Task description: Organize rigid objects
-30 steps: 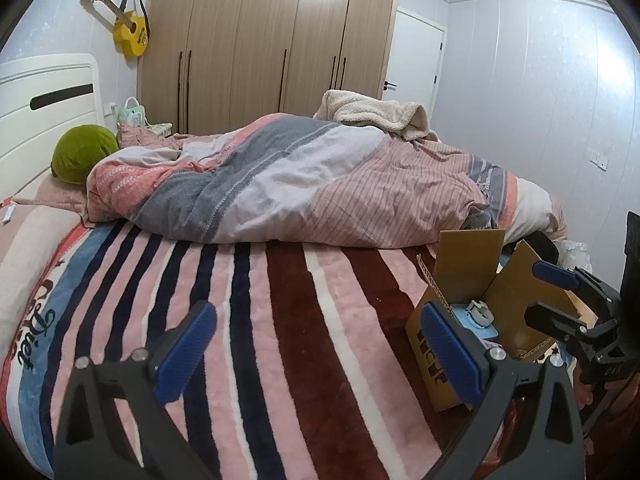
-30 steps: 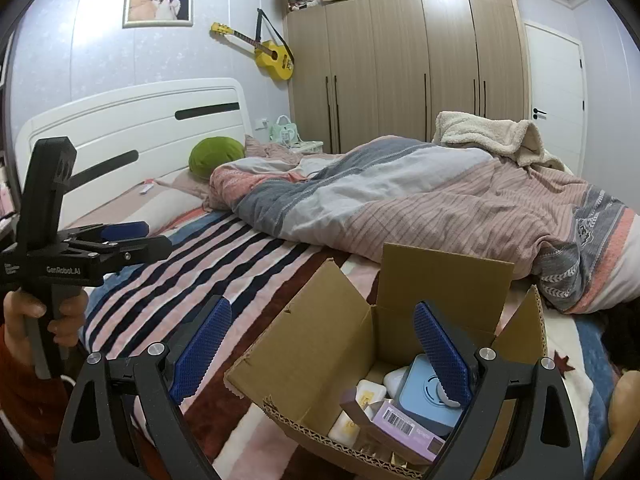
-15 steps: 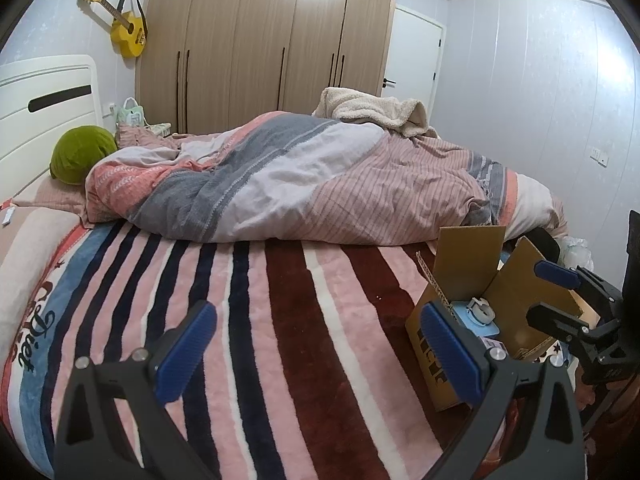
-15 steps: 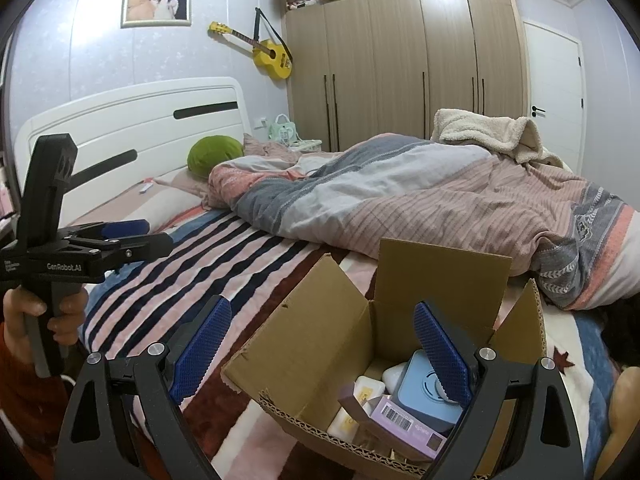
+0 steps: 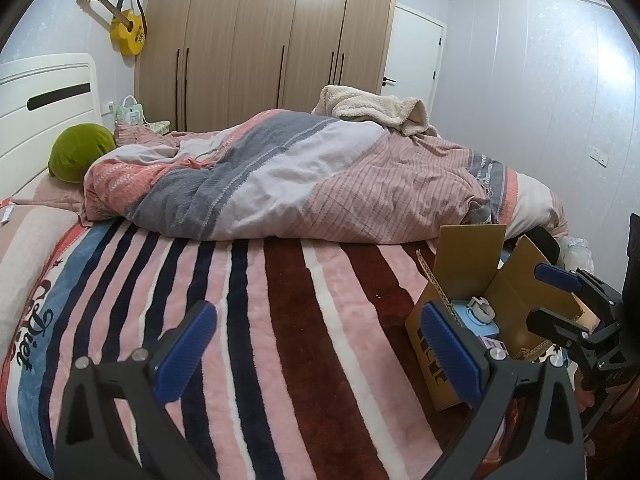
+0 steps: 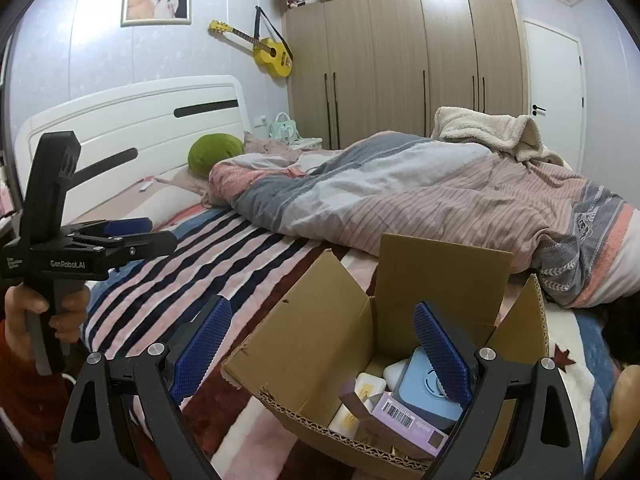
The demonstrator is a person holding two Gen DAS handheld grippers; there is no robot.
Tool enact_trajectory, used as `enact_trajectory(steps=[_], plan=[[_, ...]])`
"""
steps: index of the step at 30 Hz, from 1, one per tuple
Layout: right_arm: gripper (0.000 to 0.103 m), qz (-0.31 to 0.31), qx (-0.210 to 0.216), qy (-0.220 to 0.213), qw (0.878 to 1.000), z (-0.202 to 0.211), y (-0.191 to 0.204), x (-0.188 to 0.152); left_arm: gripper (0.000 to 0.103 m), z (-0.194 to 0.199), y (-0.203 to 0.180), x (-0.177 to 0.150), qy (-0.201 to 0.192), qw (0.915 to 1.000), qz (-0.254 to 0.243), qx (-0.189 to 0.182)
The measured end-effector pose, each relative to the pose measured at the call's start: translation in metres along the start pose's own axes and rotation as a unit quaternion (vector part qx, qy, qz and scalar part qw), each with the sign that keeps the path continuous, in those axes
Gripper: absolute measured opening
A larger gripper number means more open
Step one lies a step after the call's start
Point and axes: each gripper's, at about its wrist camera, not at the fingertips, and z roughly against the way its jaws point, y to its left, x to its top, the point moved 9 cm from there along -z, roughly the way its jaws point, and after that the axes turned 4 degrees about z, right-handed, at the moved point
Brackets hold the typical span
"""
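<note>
An open cardboard box [image 6: 320,344] stands on the striped blanket; it also shows in the left wrist view [image 5: 468,264] at the right. Inside lie a light blue device [image 6: 424,396], a purple carton with a barcode [image 6: 404,416] and small white items [image 6: 370,386]. My right gripper [image 6: 320,352] is open and empty, just above the box's near rim. My left gripper [image 5: 316,352] is open and empty over the bare blanket, left of the box. Each gripper shows in the other's view: the left [image 6: 120,236], the right [image 5: 560,296].
A rumpled duvet [image 5: 300,176] lies across the bed behind the box, with a cream throw [image 5: 372,108] on it. A green cushion [image 5: 80,152] sits by the white headboard [image 6: 132,120]. Wardrobes [image 5: 260,48] and a yellow guitar [image 5: 128,32] are on the far walls.
The right gripper has edged slightly closer over the box. The left gripper has barely moved. Both stay open.
</note>
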Motion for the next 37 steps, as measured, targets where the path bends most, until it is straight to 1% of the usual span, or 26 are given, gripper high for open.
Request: enact_trajectory(steps=[37], plan=[[0.092, -0.001, 0.000, 0.001, 1.000, -0.0022, 0.0007, -0.0002, 0.101, -0.0025, -0.0043, -0.0027, 0.003, 0.9999, -0.008, -0.006]])
